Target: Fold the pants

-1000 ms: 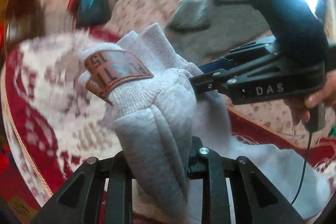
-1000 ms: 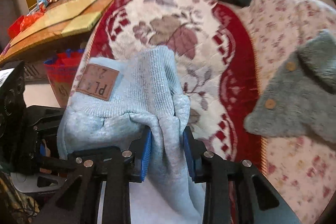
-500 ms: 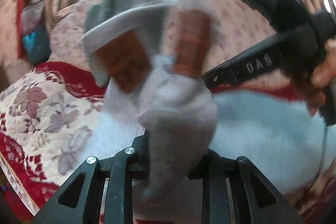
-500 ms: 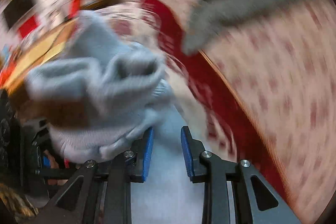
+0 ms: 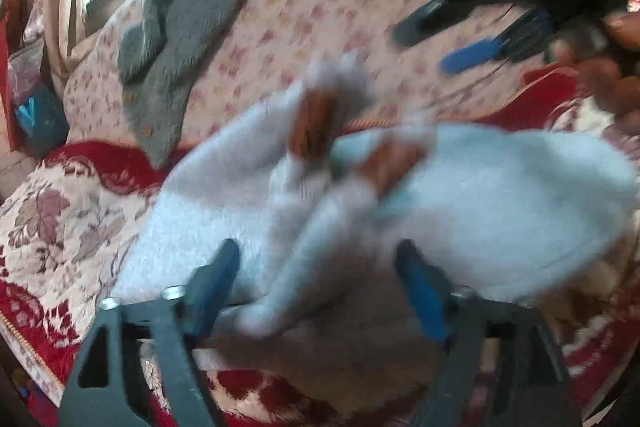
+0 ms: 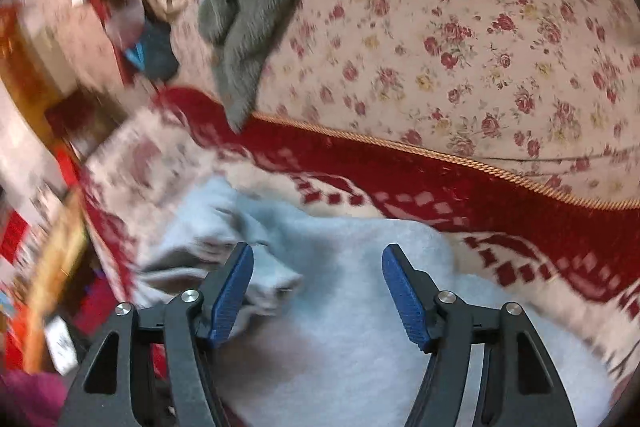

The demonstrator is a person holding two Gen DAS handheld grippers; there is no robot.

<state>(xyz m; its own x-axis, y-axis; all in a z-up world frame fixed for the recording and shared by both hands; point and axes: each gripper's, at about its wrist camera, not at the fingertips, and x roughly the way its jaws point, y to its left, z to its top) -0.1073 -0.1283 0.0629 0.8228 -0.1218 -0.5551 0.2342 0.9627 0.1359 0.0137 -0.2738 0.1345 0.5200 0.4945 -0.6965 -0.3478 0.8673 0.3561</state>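
Item: pale grey pants (image 5: 480, 203), lying on the red patterned cover (image 6: 500, 183). Step: fold just laid, cloth released. Left gripper (image 5: 320, 291) and right gripper (image 6: 318, 291): jaws have just been opening, now spread (fabric between, unpinched). Next: probably regrip an edge.

The pale grey fleecy knit pants (image 5: 500, 195) look soft and matt, with ribbed cuffs and a smooth brown leather-like patch (image 5: 312, 123). Beneath them lies a red-and-cream woven floral blanket (image 6: 460, 179), coarse, edged with twisted golden cord. The rose-printed cotton cushion (image 6: 460, 27) looks smooth. A dark grey plush garment (image 6: 248, 7) looks fuzzy. The right gripper (image 6: 318, 291) is matt black plastic with ridged blue rubbery pads (image 6: 232, 295) and shiny metal screws.
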